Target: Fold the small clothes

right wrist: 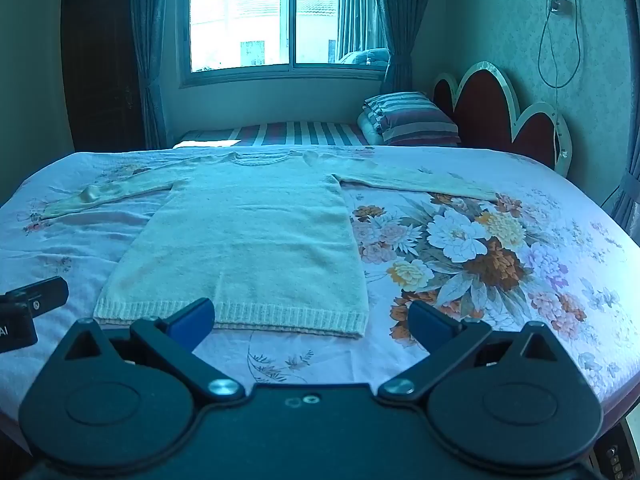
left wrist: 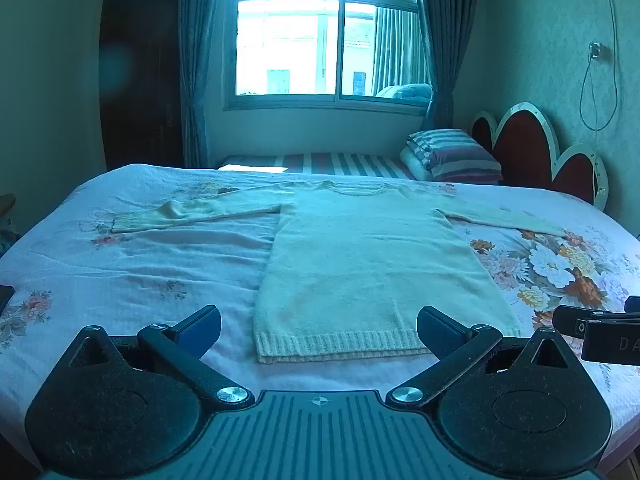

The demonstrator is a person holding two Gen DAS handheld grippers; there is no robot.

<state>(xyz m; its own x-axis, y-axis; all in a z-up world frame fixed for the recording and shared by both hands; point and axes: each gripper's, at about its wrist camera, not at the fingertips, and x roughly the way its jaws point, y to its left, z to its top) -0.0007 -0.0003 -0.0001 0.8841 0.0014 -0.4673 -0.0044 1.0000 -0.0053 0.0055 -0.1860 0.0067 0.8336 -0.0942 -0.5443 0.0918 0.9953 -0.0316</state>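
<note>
A cream knitted sweater (left wrist: 372,264) is laid flat, face up, on a bed (left wrist: 132,280) covered with a flowered sheet. Its ribbed hem is turned toward the near edge of the bed and its round neckline toward the far edge. Both sleeves are spread outward, one reaching toward the left edge of the bed and the other toward the right edge, over a large flower print (right wrist: 472,248).

The left gripper (left wrist: 319,330) is held level and low over the near edge of the bed, pointed along the sweater's length. Its jaws are spread wide, with nothing between them; the hem is seen in the gap, and the right fingertip (left wrist: 438,330) is seen over the hem's right corner. Contact with the knit cannot be told.

The right gripper (right wrist: 312,322) is held beside it in the same level pose, also over the near edge. Its jaws are likewise wide apart and nothing is held. Its left fingertip (right wrist: 192,318) is seen over the hem, while the other is seen over the bare sheet to the right of the sweater.

Each gripper is partly seen at the side of the other's view.

A striped pillow (left wrist: 456,152) is stacked beyond the far edge, beside a red scalloped headboard (left wrist: 532,148), under a curtained window (left wrist: 320,36).
</note>
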